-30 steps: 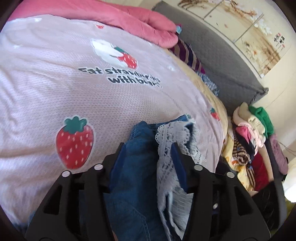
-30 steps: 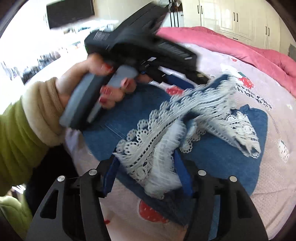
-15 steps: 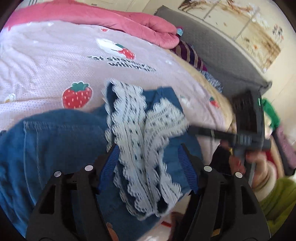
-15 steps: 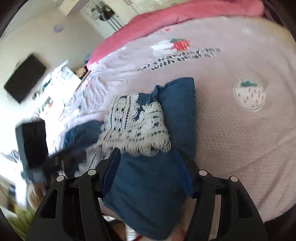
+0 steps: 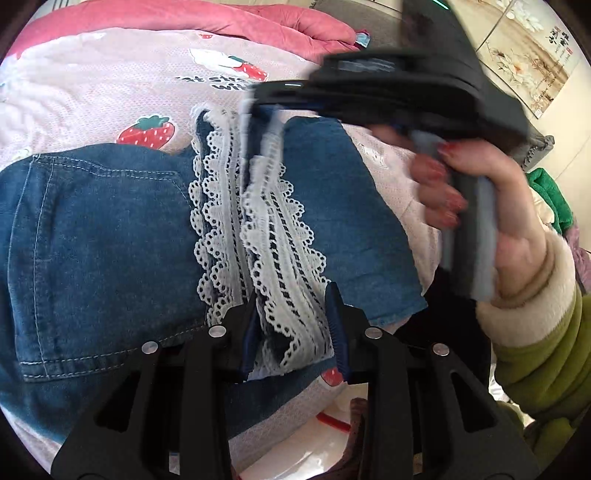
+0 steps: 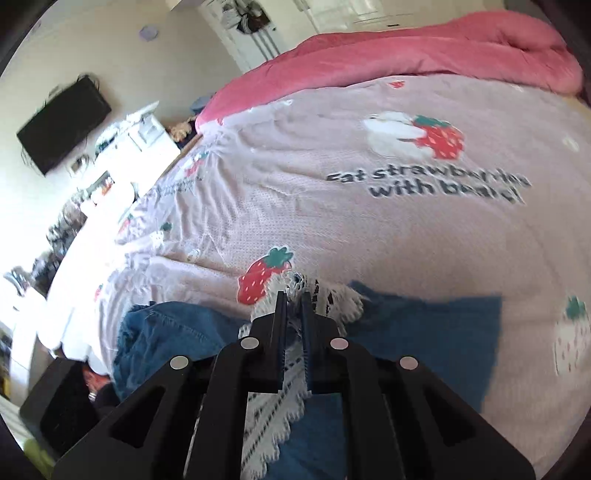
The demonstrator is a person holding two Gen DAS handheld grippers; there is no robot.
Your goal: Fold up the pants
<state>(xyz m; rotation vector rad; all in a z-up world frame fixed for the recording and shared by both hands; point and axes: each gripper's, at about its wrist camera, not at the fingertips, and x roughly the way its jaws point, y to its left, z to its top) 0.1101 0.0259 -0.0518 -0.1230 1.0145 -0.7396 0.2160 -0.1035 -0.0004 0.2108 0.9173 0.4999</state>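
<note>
Blue denim pants [image 5: 103, 236] with white lace hems [image 5: 266, 229] lie folded on the pink strawberry bedspread [image 5: 110, 85]. My left gripper [image 5: 293, 299] is part open, its fingers on either side of the near end of the lace hems. The right gripper [image 5: 266, 110], held in a hand, shows blurred at the far end of the lace. In the right wrist view my right gripper [image 6: 293, 295] is shut on the lace hem [image 6: 332, 299], with blue denim [image 6: 424, 332] lying to its right.
A pink quilt [image 5: 229, 22] lies along the far side of the bed. A grey headboard [image 5: 539, 147] and a pile of clothes [image 5: 550, 192] are at the right. A black TV [image 6: 62, 122] hangs on the wall beyond the bed's left edge.
The right gripper has closed on the far end of the lace hems. My left gripper has narrowed around their near end. The pants lie about where they were.
</note>
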